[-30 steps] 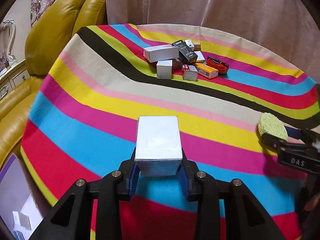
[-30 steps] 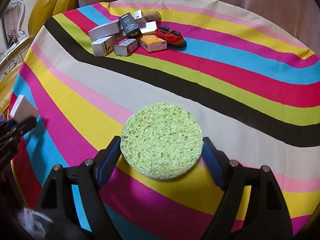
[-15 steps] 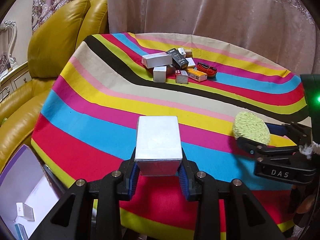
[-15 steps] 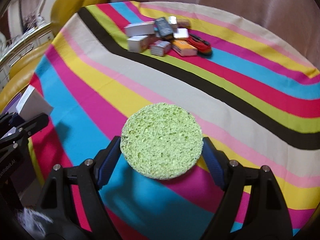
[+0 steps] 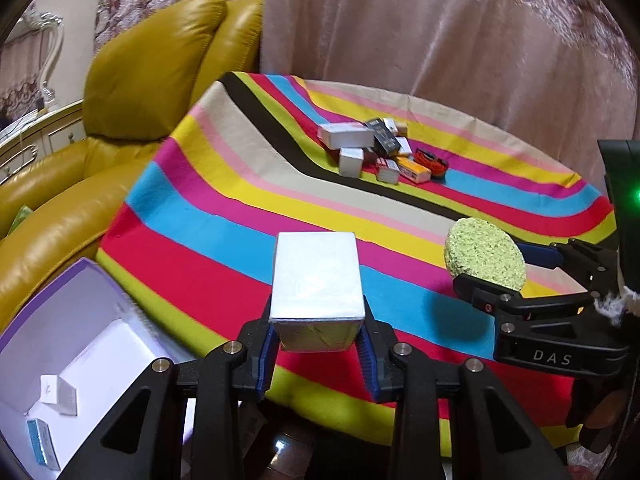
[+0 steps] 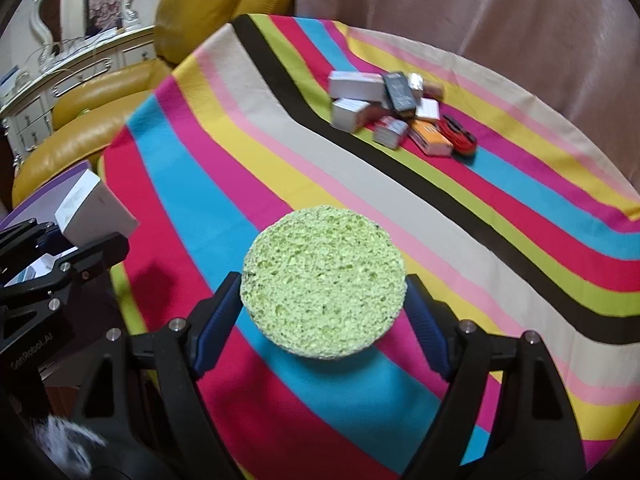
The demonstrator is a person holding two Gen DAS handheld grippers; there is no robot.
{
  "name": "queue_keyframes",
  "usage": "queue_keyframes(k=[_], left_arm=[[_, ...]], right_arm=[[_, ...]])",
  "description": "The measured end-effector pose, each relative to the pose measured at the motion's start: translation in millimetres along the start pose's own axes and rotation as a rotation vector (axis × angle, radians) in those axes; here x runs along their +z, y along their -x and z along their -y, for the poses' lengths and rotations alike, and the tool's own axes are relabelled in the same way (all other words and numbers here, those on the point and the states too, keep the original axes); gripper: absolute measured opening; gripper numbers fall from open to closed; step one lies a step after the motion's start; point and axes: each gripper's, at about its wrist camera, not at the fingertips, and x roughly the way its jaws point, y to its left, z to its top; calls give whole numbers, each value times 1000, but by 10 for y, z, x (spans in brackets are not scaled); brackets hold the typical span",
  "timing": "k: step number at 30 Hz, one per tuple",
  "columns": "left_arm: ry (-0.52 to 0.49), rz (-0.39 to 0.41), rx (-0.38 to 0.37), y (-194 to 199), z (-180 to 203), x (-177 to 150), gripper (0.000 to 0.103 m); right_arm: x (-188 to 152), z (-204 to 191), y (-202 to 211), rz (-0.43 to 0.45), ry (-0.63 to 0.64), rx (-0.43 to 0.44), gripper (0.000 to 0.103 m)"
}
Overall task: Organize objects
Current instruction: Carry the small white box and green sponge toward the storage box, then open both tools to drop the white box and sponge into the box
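Striped cloth in bright bands is covering the worktop [image 5: 224, 216], with a yellow leather sofa [image 5: 152, 80] at the upper left of the frame and a pale curtain [image 5: 440, 32] hanging behind.

Left hand-held gripper [image 5: 318, 350]: jaws are clamping a white box [image 5: 317, 280] by its two long side faces, low at the near end. The box is riding clear of the cloth at lower centre of the left wrist view. Judgement: light cardboard, stiff enough across the side walls, but the smooth faces look somewhat slippery and thin walls could dent under hard squeeze. Holding on flat opposing sides, as now, seems the sound choice.

Right hand-held gripper [image 6: 322, 308]: jaws are standing wide and pressing the rim of a round green sponge [image 6: 324, 280] on opposite edges, disc face tilted up toward the camera. It is sitting at centre of the right wrist view and at right of the left wrist view [image 5: 484, 254]. Judgement: very light, porous, rough surface giving good friction. Probably compressible, so a grip across the full width is likely steadier than a pinch at one edge. No breakage risk apparent.

A purple-edged open box [image 5: 60, 320] is showing at lower left of the left wrist view, beside the worktop edge, with small cartons lying inside. It is likely the destination, though that is unconfirmed.

A cluster of small boxes [image 5: 360, 148] and a red strap [image 5: 432, 160] are waiting at upper centre of the cloth, well apart from both held items.
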Motion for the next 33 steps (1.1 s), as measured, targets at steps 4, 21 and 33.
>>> queue_keyframes(k=[4, 21, 33], left_arm=[[26, 20, 18, 152, -173, -5, 36], [195, 121, 145, 836, -1097, -180, 36], [329, 67, 340, 990, -1892, -526, 36]], right_arm=[[81, -172, 69, 15, 37, 21, 82], [398, -1157, 444, 92, 217, 227, 82], [305, -2430, 543, 97, 534, 441, 82]])
